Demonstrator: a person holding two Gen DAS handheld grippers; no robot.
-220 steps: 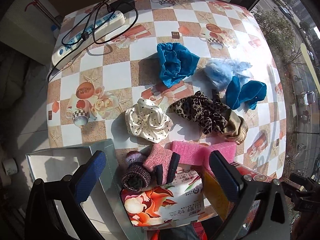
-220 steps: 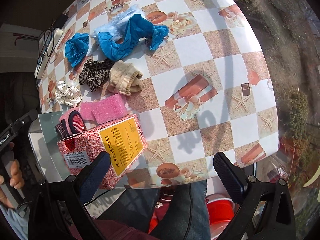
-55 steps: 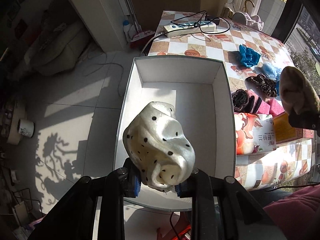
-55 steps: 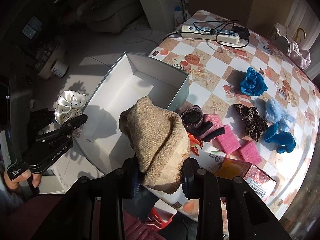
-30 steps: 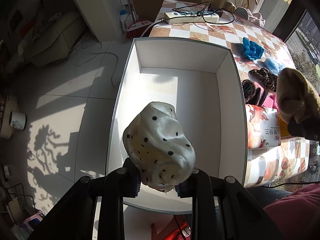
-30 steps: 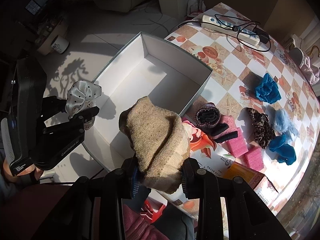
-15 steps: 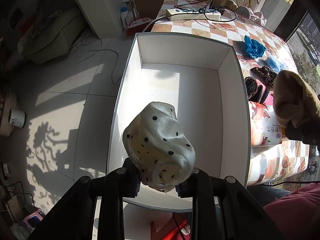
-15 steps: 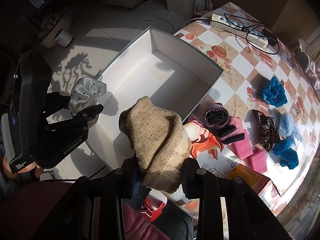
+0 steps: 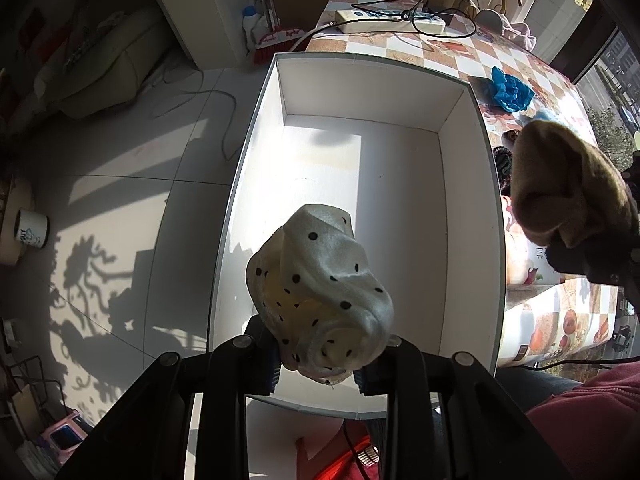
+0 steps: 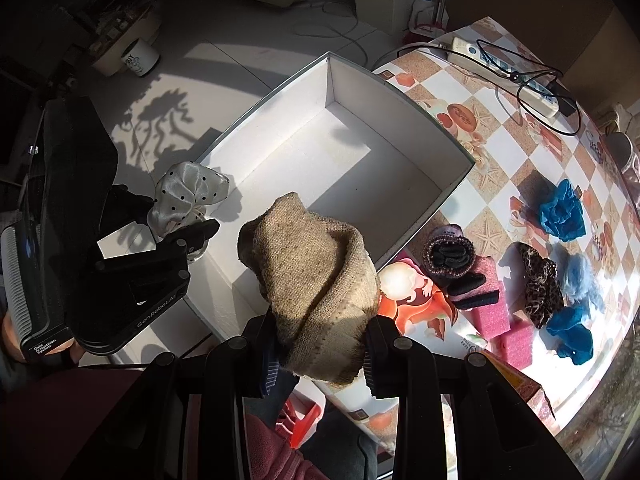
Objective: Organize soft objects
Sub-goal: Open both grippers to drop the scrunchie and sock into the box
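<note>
My left gripper (image 9: 316,364) is shut on a white polka-dot scrunchie (image 9: 320,292) and holds it above the near end of an empty white box (image 9: 400,184). My right gripper (image 10: 320,354) is shut on a tan knitted sock (image 10: 316,280), held above the box's near right edge (image 10: 412,240). The sock also shows in the left wrist view (image 9: 568,184). The scrunchie and left gripper show in the right wrist view (image 10: 188,196), over the box's left corner.
On the checkered table (image 10: 500,120) lie a dark rolled sock (image 10: 448,256), pink sponges (image 10: 504,324), a leopard scrunchie (image 10: 538,280), blue scrunchies (image 10: 560,210), a printed pack (image 10: 416,300) and a power strip (image 10: 504,64). A mug (image 10: 138,58) stands on the floor.
Both grippers went from open over the table to shut on the scrunchie and the sock. Over the last second both drifted slightly further over the box.
</note>
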